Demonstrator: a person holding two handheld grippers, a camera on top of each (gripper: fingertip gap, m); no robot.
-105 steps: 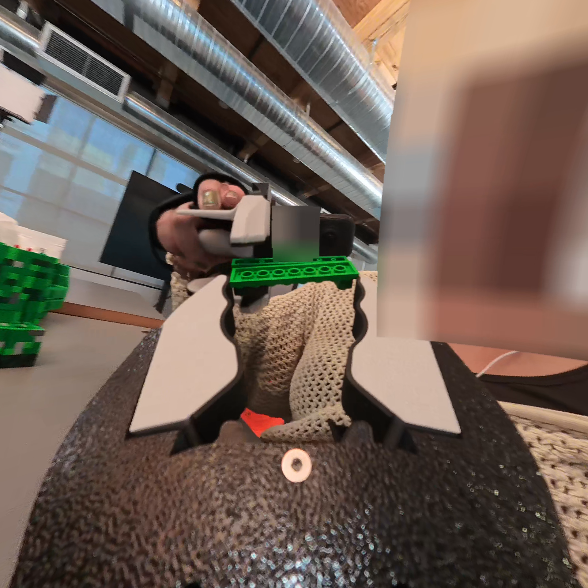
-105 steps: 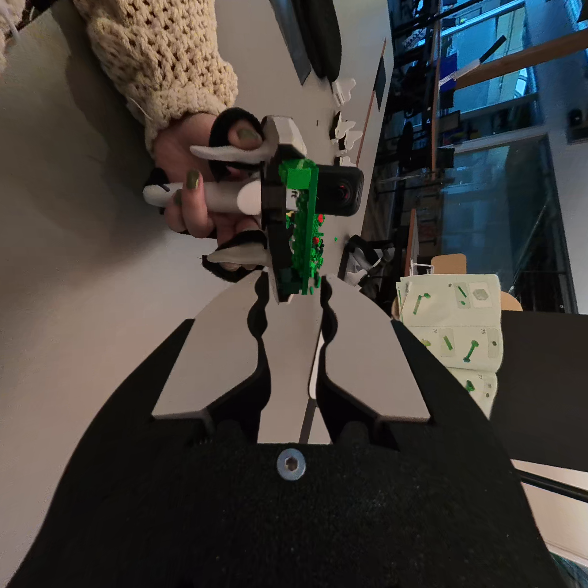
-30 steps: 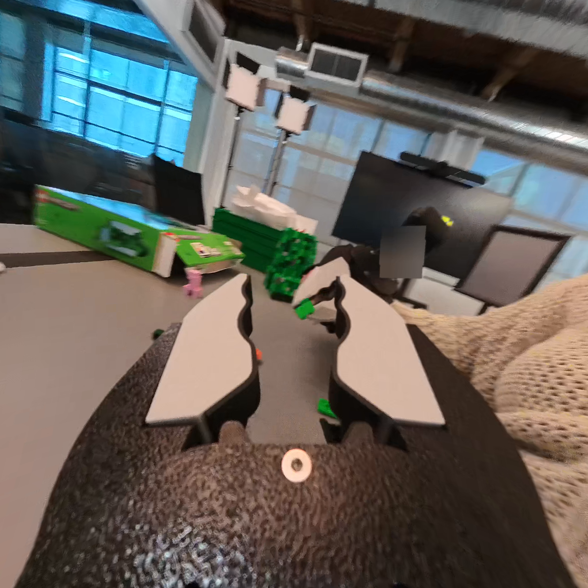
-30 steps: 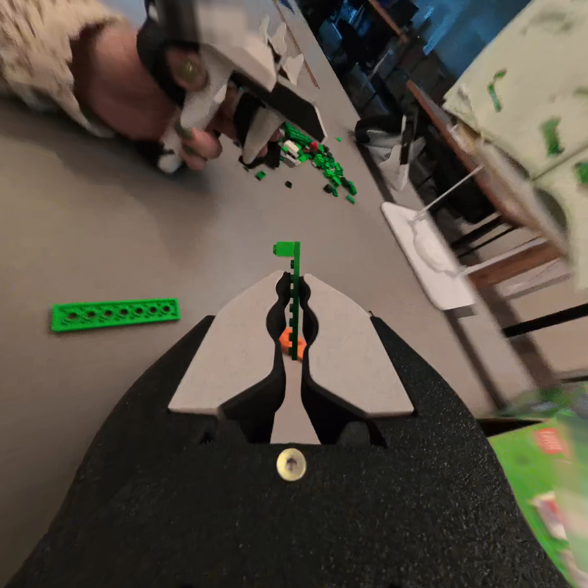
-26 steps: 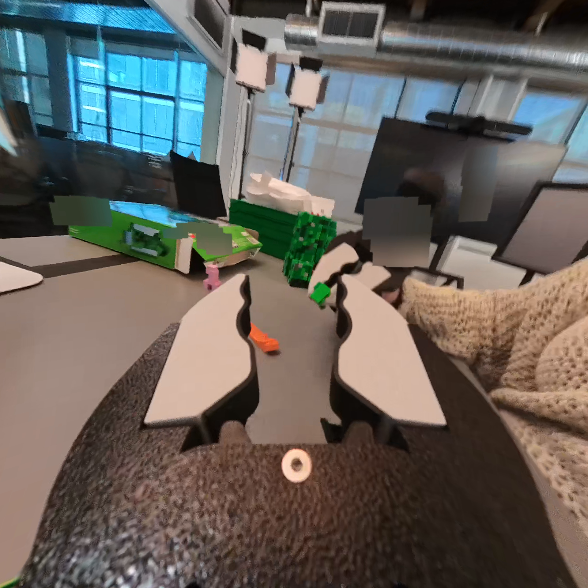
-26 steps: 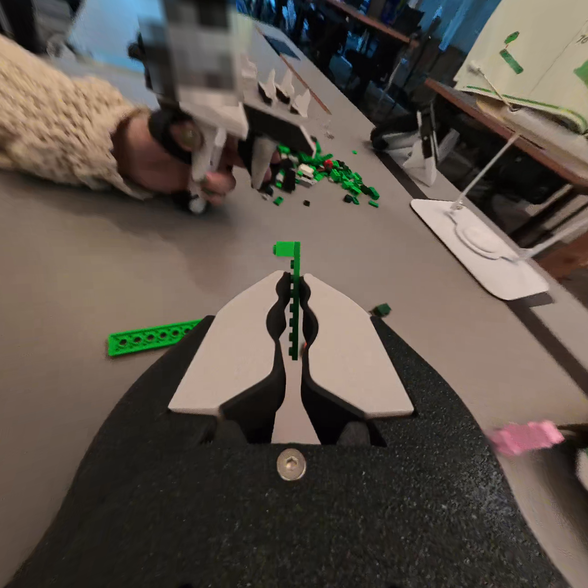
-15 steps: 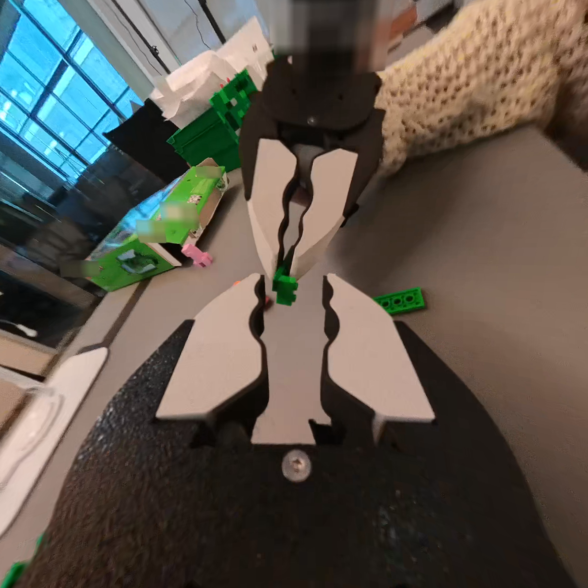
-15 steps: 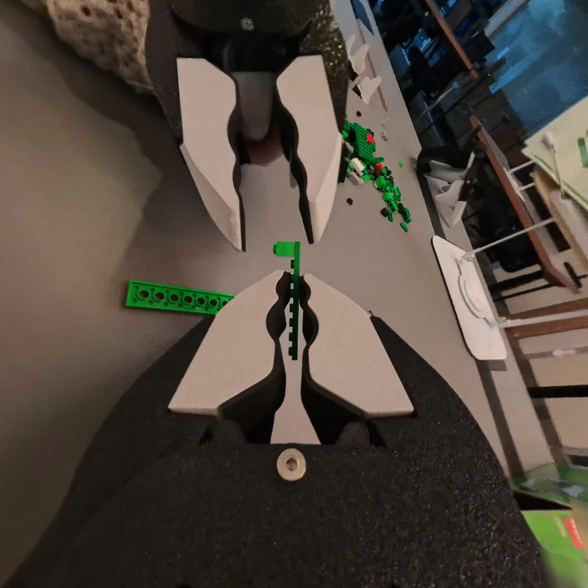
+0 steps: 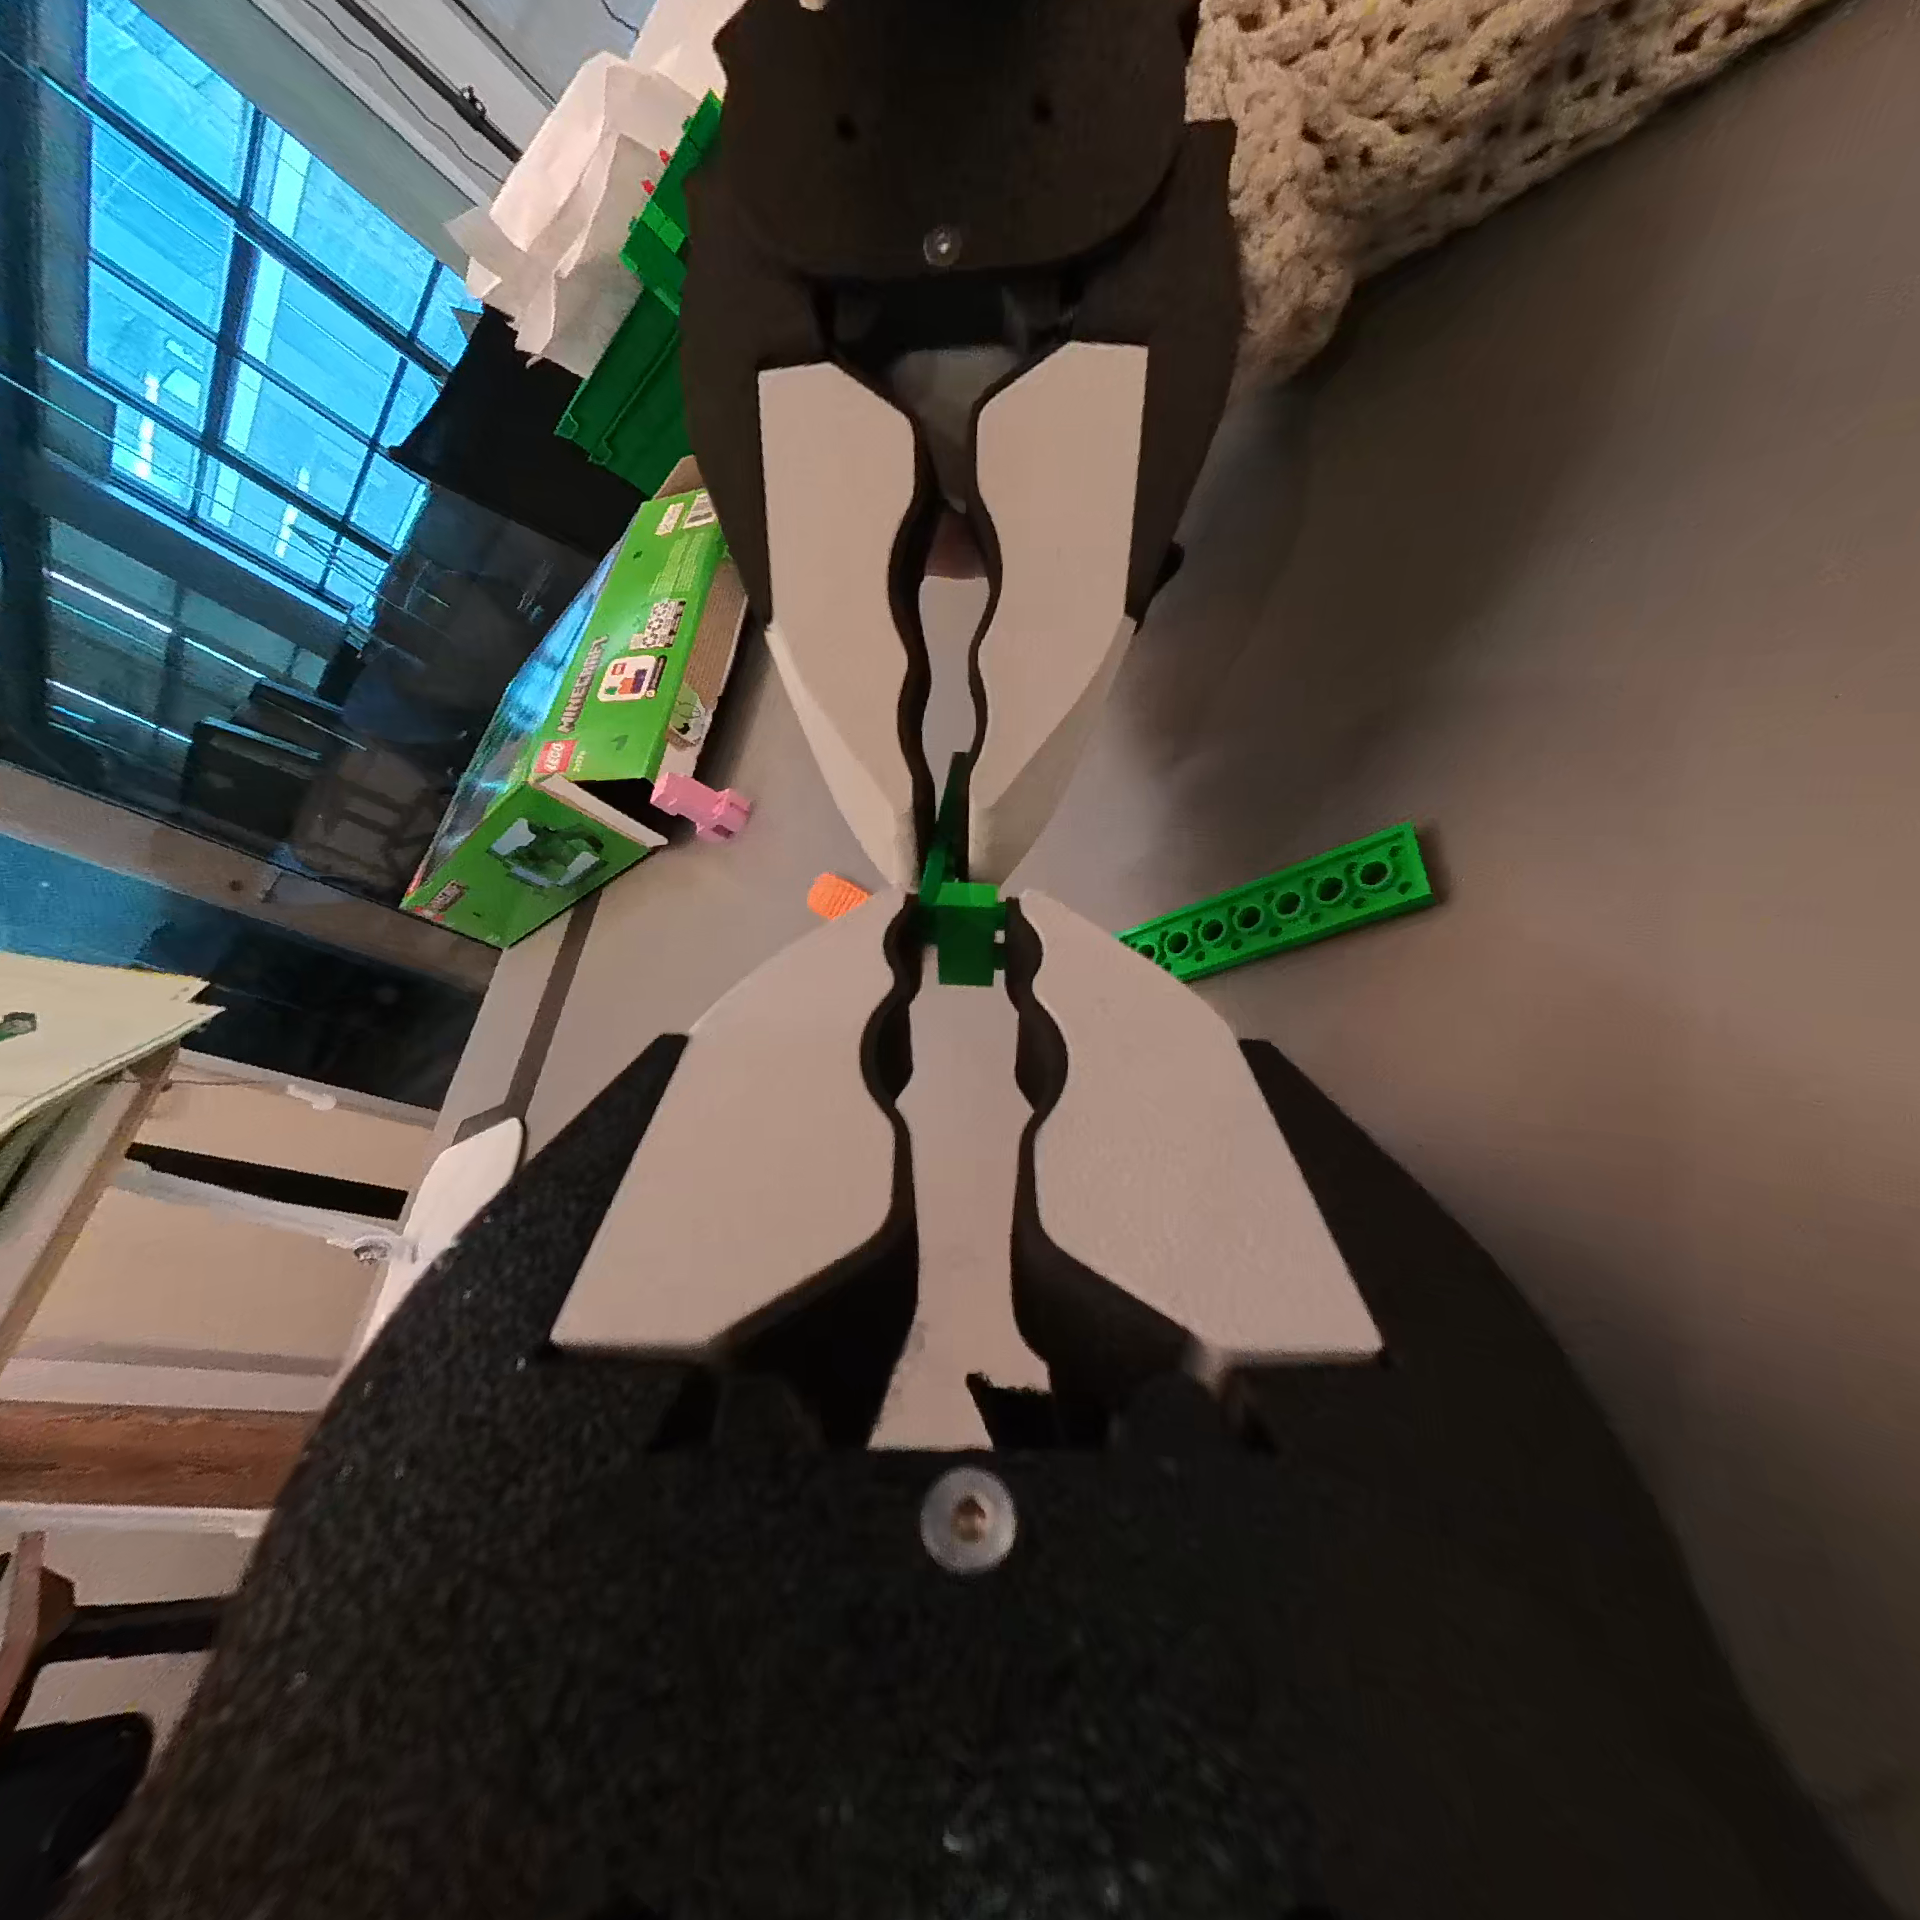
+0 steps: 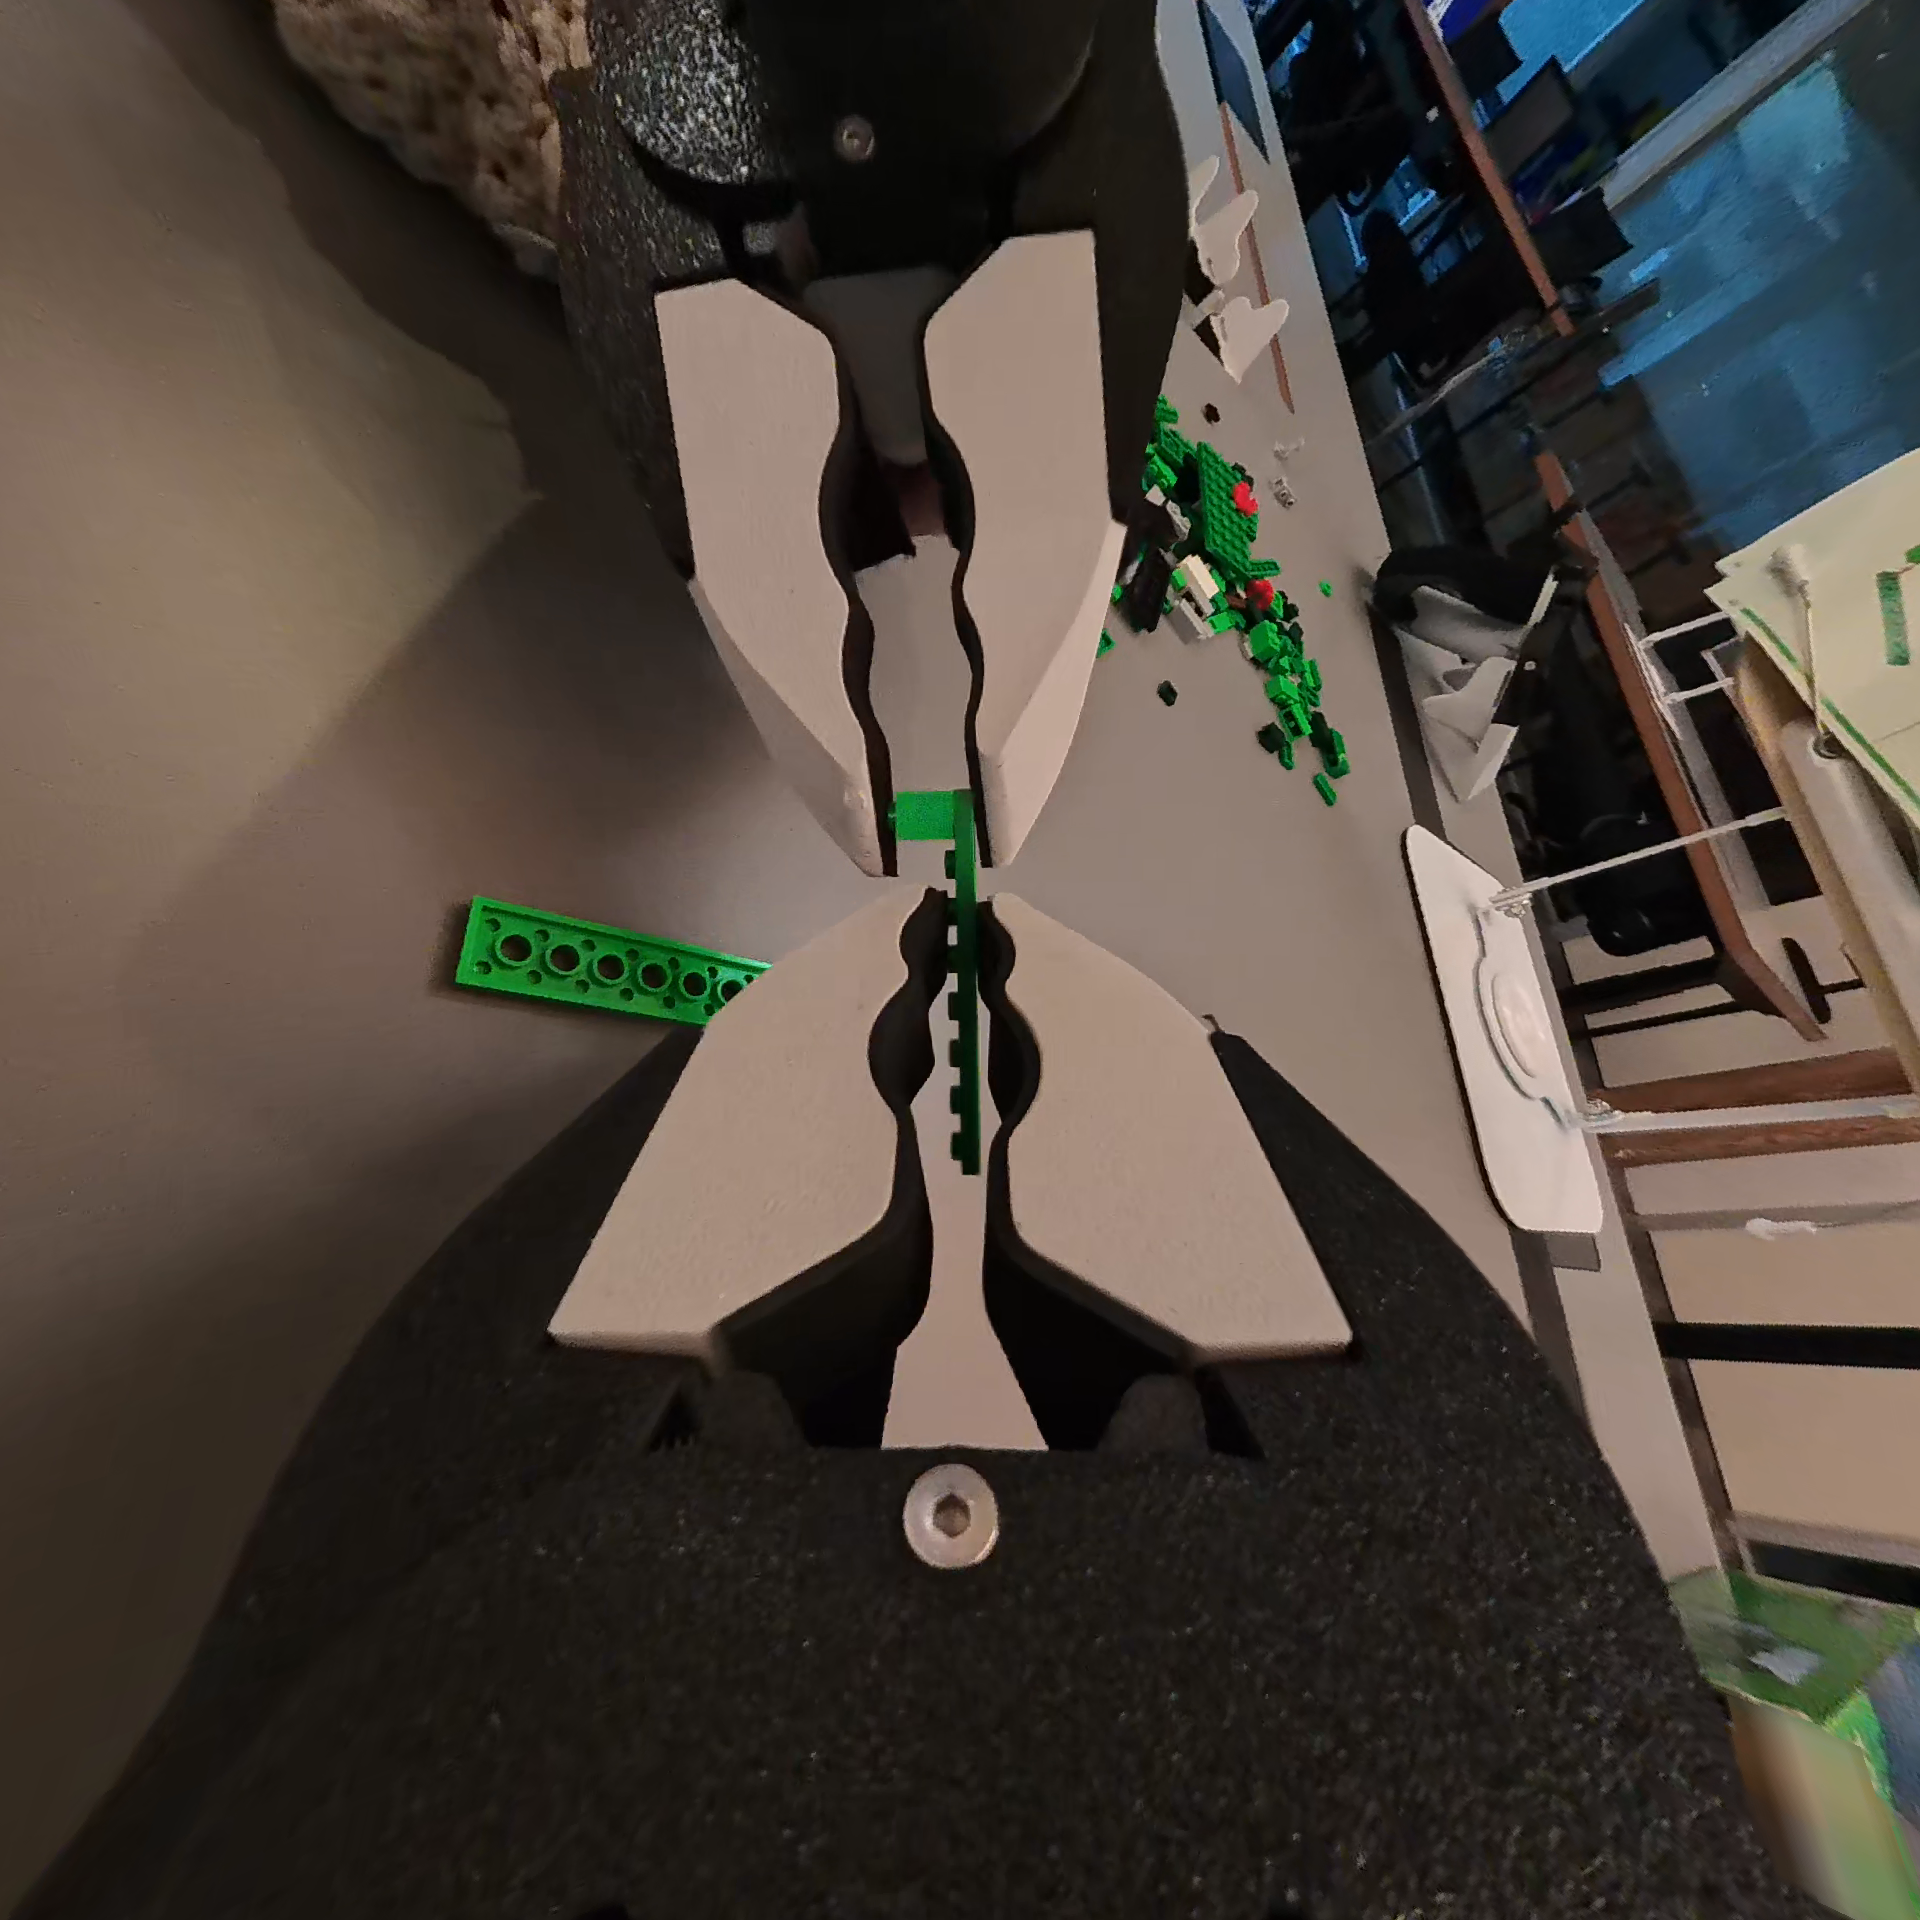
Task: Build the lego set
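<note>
Clamping a thin green plate (image 10: 964,997) edge-on, the right hand-held gripper (image 10: 951,909) meets the left hand-held gripper (image 9: 961,920), whose fingers look closed on the small green brick (image 9: 966,935) at the plate's tip. Squeezing squarely along the studs should seat it without twisting. Beside the plate, a long green strip (image 10: 608,966) lies on the counter (image 10: 260,623), loose bricks (image 10: 1236,603) beyond.

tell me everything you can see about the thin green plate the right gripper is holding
The thin green plate is bright green plastic, long and narrow, seen edge-on with its studs facing left in the right wrist view. The right gripper is shut on it, and one end sticks out past the fingertips. A small green brick sits on that end, between the fingertips of the left gripper, which faces it tip to tip above the grey table.
</note>
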